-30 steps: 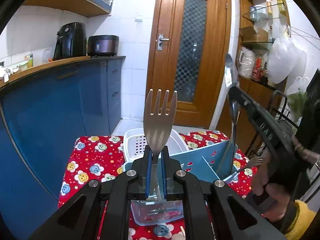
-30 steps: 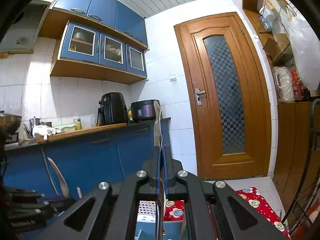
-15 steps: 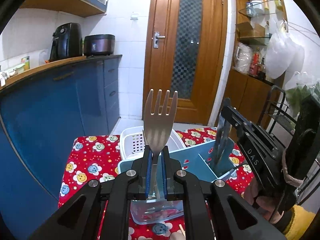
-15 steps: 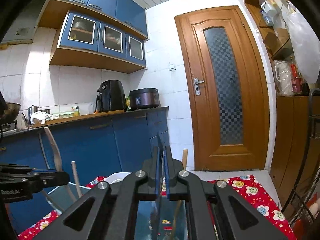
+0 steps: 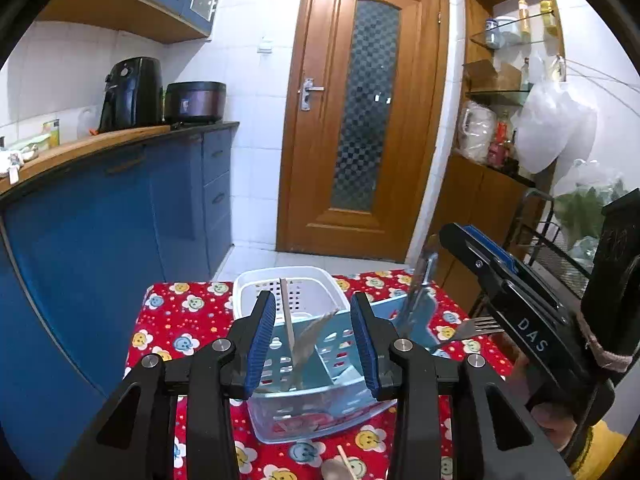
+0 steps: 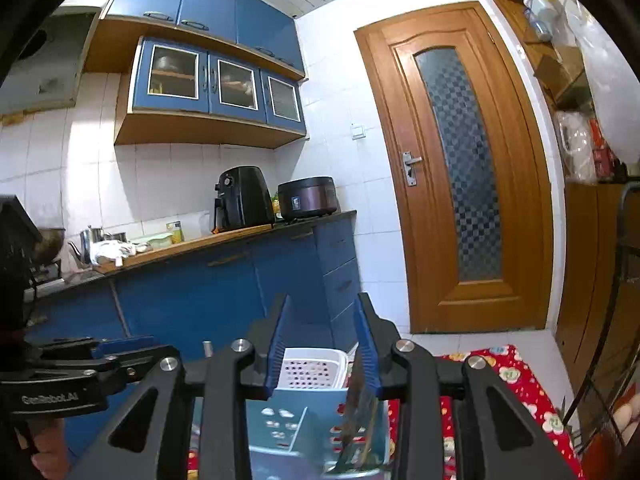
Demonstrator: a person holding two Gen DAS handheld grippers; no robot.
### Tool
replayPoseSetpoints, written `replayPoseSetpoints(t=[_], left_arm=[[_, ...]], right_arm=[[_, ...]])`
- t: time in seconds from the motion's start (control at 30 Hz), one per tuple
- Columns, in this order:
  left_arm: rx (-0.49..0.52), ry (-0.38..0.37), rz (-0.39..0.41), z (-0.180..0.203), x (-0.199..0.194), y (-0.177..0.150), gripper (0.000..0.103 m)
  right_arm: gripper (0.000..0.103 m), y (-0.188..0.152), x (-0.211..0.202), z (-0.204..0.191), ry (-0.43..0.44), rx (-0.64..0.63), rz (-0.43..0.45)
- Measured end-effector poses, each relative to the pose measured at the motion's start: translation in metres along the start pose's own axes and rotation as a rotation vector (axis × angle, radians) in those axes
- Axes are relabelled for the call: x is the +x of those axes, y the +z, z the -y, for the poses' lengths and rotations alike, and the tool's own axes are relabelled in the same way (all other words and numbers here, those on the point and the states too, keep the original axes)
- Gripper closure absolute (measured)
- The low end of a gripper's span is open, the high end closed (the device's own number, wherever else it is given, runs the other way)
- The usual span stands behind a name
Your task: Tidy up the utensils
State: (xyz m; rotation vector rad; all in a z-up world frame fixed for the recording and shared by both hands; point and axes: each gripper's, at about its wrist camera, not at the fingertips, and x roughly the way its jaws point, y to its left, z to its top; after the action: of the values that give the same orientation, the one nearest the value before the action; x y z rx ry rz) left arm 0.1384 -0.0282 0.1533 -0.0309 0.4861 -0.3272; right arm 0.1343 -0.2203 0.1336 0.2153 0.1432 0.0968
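Let both sets of jaws finish opening before you withdraw. The left gripper (image 5: 313,336) is opening; the fork (image 5: 308,340) stands loose between its pads, tines up, inside the caddy (image 5: 320,412). The right gripper (image 6: 323,354) is opening too; a blurred utensil (image 6: 358,408) drops into the caddy's right compartment, clear of the pads. Lift each hand straight up so a pad does not snag a handle. The caddy is slotted blue plastic with dividers; the basket (image 5: 256,280) behind is perforated white. The fork is thin, flat metal.
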Motion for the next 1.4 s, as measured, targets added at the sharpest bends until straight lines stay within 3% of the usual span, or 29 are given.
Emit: replayPoseSetpoints(t=[0.33, 0.73, 1.0, 1.4], left_arm=[[0.001, 0.007, 0.013, 0.006, -0.037, -0.002, 0.063], [-0.022, 0.046, -0.083, 0.000, -0.063, -0.040, 0.063], [-0.073, 0.051, -0.160, -0.005, -0.061, -0.068, 0.063], [-0.137, 0.030, -0.328, -0.002, -0.027, -0.118, 0.063]], right_arm=[[0.067, -0.004, -0.035, 0.001, 0.048, 0.101, -0.112], [0.067, -0.023, -0.076, -0.001, 0.077, 0.148, -0.241], [0.067, -0.051, -0.094, 0.004, 0.049, 0.145, -0.339], [0.067, -0.086, -0.106, 0.024, 0.025, 0.210, -0.442]])
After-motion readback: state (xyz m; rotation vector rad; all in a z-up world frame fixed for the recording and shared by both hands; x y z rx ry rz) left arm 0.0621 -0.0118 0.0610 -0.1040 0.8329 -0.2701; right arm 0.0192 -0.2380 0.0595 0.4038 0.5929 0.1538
